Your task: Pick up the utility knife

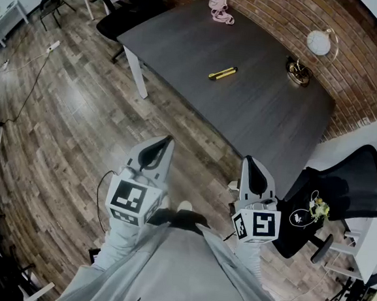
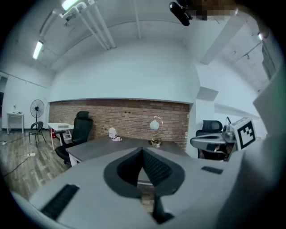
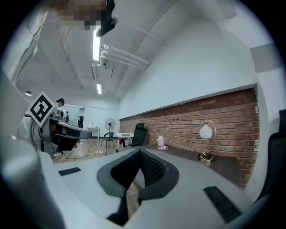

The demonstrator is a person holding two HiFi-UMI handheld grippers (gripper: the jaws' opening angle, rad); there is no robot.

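Nothing's been picked up yet, tbh. The yellow utility knife (image 1: 222, 73) is seen lying flat mid-way along the dark table (image 1: 257, 110), well apart from both tools. The left gripper (image 1: 165, 143) and right gripper (image 1: 247, 163) are held out over the floor, jaws pinched together, nothing gripped. Approach, grab and lift are all left to be done.

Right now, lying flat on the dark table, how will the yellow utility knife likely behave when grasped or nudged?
The utility knife looks like a slim, rigid bar, so it should probably stay stiff and feel light. It lies flat on the smooth table, so a nudge would likely slide or spin it, not roll it.
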